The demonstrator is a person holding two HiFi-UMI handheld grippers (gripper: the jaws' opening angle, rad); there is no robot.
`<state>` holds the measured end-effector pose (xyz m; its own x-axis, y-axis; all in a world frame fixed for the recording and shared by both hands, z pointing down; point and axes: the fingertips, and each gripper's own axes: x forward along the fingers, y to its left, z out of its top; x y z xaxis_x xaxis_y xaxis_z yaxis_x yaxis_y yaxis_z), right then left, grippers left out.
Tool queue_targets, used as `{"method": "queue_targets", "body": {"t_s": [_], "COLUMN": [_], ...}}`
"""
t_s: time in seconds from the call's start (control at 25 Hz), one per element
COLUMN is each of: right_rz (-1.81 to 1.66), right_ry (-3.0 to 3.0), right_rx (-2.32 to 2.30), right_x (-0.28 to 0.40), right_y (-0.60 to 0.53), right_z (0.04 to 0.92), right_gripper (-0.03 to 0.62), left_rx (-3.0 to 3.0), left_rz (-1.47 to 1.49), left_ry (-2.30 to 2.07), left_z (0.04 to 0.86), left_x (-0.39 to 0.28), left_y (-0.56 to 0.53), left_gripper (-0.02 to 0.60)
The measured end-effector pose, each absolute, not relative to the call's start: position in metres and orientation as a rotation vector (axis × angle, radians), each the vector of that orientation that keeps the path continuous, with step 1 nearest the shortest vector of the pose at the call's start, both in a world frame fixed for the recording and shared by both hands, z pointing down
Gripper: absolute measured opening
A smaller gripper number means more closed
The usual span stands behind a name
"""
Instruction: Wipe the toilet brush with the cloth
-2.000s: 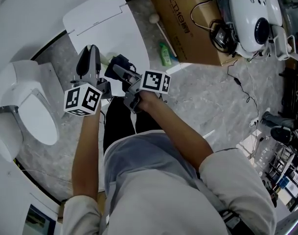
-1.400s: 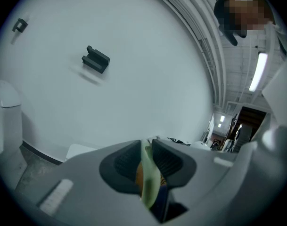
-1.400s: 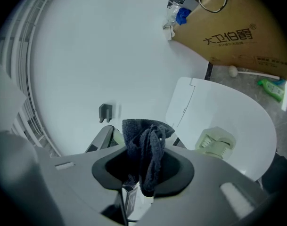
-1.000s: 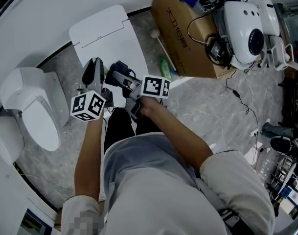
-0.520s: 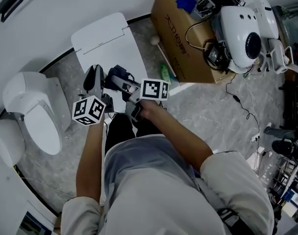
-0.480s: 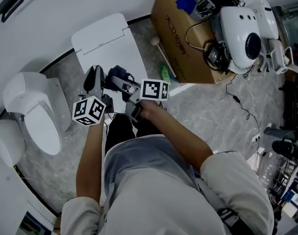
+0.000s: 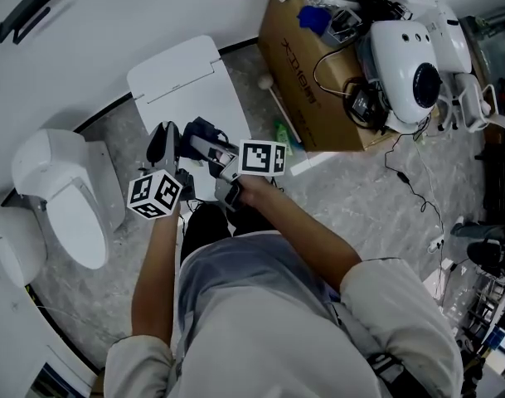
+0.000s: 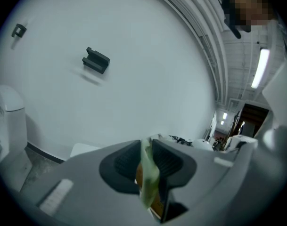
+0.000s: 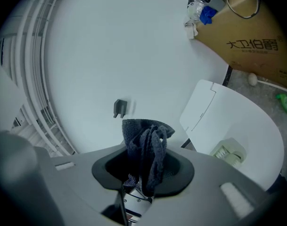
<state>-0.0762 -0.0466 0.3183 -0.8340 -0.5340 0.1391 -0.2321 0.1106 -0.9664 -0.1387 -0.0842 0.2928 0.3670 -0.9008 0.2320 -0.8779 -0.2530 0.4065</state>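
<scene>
My left tongs [image 8: 146, 146] are closed tight on one pale green toilet brush [image 8: 149, 185]; only a thin edge of it shows between the jaws. My right tongs [image 9: 144, 171] are clamped on one dark grey-blue cloth [image 9: 141, 135], which bunches up above the jaws in loose folds. In the head view, the two tongs sit side by side in front of me, left tongs [image 7: 163, 139] and right tongs [image 7: 201, 139] close together, with the cloth [image 7: 206, 127] just beside the left jaws. Each carries one marker cube, the left [image 7: 155, 195] and the right [image 7: 263, 157].

Under them lies one flat white panel [image 7: 186, 77] on the grey marbled floor [image 7: 360, 189]. One white toilet [image 7: 61, 197] stands to my left. One green bottle [image 7: 284, 135] and one stick with a ball end [image 7: 273, 98] lie between the panel and one open cardboard box [image 7: 306, 65], beside one white machine [image 7: 418, 65] with cables. One black bracket [image 7: 24, 11] sits on the white wall [image 7: 111, 7].
</scene>
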Motion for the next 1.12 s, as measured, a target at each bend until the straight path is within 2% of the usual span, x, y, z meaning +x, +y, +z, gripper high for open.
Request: {"method": "queue_targets", "body": {"t_s": [0.6,1.12], "right_rz": [-1.56,-1.317], "right_ry": [2.466,2.749], "right_rx": [-0.882,-0.941], "right_x": [-0.054,-0.044], "right_y": [-0.046,-0.04], "right_z": [0.307,0.293], "right_gripper": [0.11,0.112], "left_rx": [2.235,2.21], "left_rz": [0.091,0.096], "left_ry": [-1.56,-1.66], "left_z": [0.29,0.272], "left_x": [-0.141,-0.157], "left_y": [-0.074,-0.05], "left_gripper": [0.0,0.0]}}
